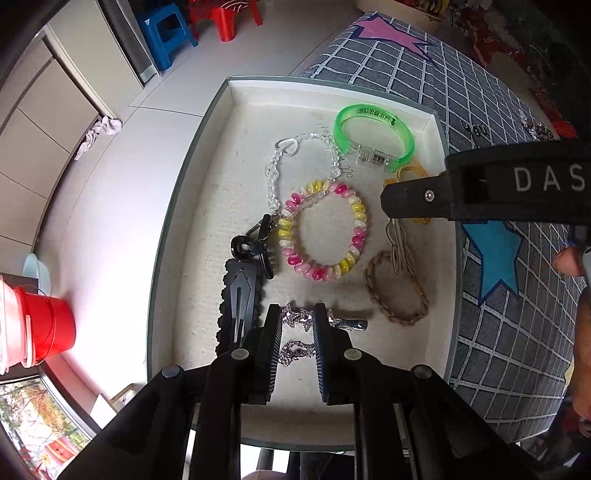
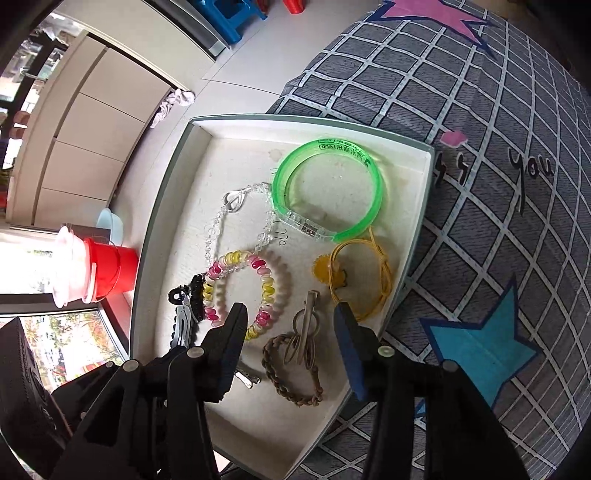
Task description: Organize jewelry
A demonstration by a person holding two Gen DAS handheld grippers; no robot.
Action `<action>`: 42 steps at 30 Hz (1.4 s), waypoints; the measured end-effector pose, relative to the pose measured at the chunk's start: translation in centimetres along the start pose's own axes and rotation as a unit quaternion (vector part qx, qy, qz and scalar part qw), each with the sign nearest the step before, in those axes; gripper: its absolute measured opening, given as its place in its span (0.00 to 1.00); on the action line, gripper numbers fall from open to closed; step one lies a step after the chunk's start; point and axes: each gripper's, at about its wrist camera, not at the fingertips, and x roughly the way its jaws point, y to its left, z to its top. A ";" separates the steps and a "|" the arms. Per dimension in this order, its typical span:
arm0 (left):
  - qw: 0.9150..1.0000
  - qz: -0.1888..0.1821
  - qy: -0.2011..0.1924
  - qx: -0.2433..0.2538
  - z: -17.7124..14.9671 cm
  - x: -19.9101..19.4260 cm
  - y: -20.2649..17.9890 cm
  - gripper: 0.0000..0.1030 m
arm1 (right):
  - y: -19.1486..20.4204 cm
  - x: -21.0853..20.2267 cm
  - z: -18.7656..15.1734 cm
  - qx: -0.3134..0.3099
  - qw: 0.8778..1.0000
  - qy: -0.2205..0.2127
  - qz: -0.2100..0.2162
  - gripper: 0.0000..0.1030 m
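Observation:
A white tray holds the jewelry: a green bangle, a clear bead chain, a pink and yellow bead bracelet, a brown braided bracelet, a yellow cord and black hair clips. My left gripper points down at the tray's near end, its pads pressed on a silver sparkly piece. My right gripper stands open above a metal clip with beige loops, nothing between its pads. From the left wrist it shows side-on as the right gripper.
The tray lies on a grey checked cloth with stars, at the table's left edge. Past that edge is pale floor with a red bucket, a blue stool and cupboards. A person's hand shows at the right.

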 end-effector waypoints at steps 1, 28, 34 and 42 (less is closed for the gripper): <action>1.000 0.001 0.000 0.000 0.0 -0.1 -0.1 0.23 | 0.0 -0.2 -0.1 0.000 1.000 -0.001 0.000 0.52; 1.000 0.021 0.021 0.002 -1.4 -0.6 -0.5 0.24 | -1.5 -3.5 -3.2 -0.004 0.999 0.000 -0.051 0.55; 0.999 0.043 -0.001 0.004 -1.5 -1.8 -0.6 1.00 | -1.3 -3.7 -3.1 -0.005 0.999 -0.002 -0.054 0.55; 0.999 0.050 -0.004 0.005 -1.3 -3.3 -0.9 1.00 | -0.9 -4.1 -3.2 -0.009 0.998 -0.008 -0.064 0.68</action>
